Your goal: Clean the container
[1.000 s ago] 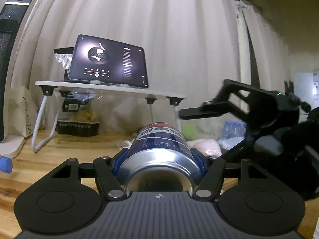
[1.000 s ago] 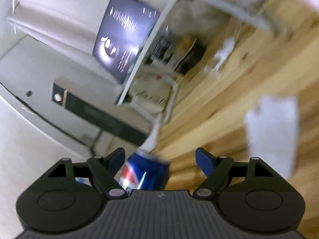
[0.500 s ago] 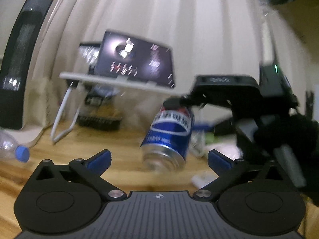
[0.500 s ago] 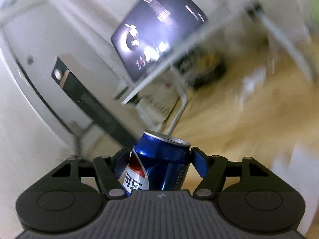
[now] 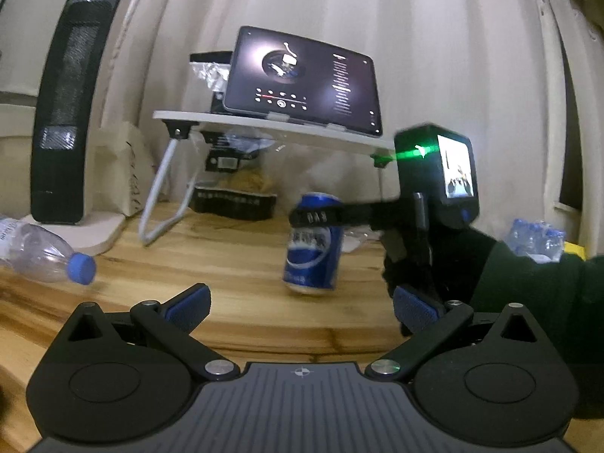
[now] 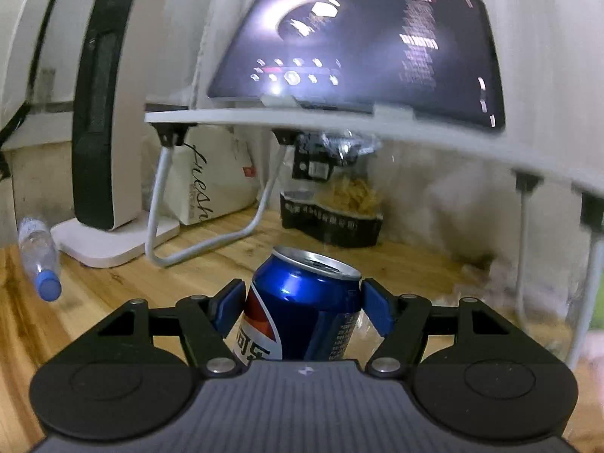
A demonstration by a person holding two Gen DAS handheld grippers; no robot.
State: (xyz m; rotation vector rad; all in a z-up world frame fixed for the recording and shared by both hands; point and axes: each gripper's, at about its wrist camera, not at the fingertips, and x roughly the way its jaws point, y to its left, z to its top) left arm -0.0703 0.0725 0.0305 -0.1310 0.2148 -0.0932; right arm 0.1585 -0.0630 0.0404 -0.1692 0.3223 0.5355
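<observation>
My right gripper (image 6: 298,304) pinches the blue can (image 6: 302,309) upright above the middle of the wooden floor (image 5: 234,256), my left gripper (image 5: 300,307) spread and empty; the can is in hand, its cleaning apparently not yet begun.
</observation>
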